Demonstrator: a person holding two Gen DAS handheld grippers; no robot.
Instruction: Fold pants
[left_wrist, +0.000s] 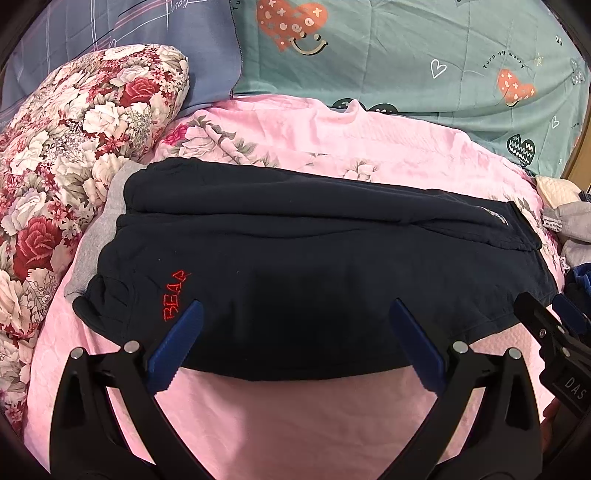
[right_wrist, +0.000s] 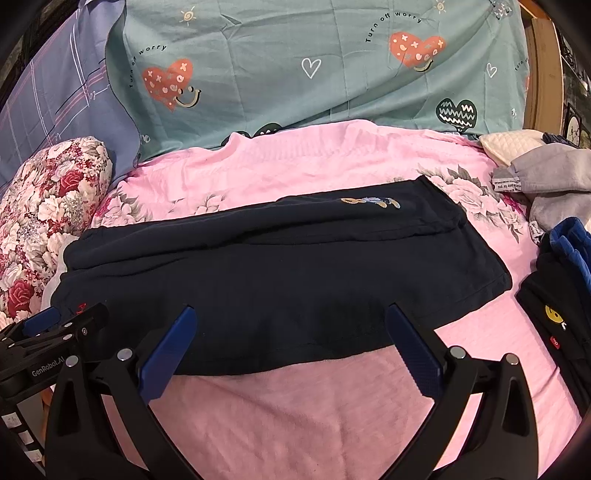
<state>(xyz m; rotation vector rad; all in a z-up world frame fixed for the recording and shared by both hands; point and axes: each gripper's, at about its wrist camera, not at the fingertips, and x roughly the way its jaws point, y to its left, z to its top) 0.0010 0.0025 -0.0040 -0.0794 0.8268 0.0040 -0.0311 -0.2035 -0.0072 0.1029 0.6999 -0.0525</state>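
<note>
Pink quilted bedspread (left_wrist: 295, 424), soft-napped with faded floral print toward 12 o'clock, covers the work surface. Beyond it, at 12 o'clock, lies a teal sheet (right_wrist: 295, 74) with orange hearts and the words "Turn off worry"; a slate-blue checked pillowcase (left_wrist: 110, 33) sits at 11 o'clock. A plump cushion (left_wrist: 66, 155) in red-and-cream rose print bulges at 9 to 10 o'clock in the left wrist view.

Navy pants (left_wrist: 314, 266), matte knit cotton, lie flat in the centre of the bedspread, folded lengthwise into a long, roughly rectangular band running 9 to 3 o'clock. Red stitched lettering "BEAR" (left_wrist: 175, 295) sits near the 8 o'clock corner; a small embroidered motif (right_wrist: 369, 202) shows near the far edge toward 1 o'clock in the right wrist view. A strip of grey fabric (left_wrist: 96, 240) peeks out under the pants' 9 o'clock end.

Left gripper (left_wrist: 295, 314): black frame, blue ribbed pads, jaws spread wide, holding nothing; tips sit over the near hem of the pants, contact not determinable. Right gripper (right_wrist: 291, 317): same build, jaws likewise wide apart and empty, tips over the near hem.

At 3 o'clock in the right wrist view, a loose pile of clothes (right_wrist: 554, 177): grey, blue, and a black item with a yellow smiley patch (right_wrist: 553, 313).
</note>
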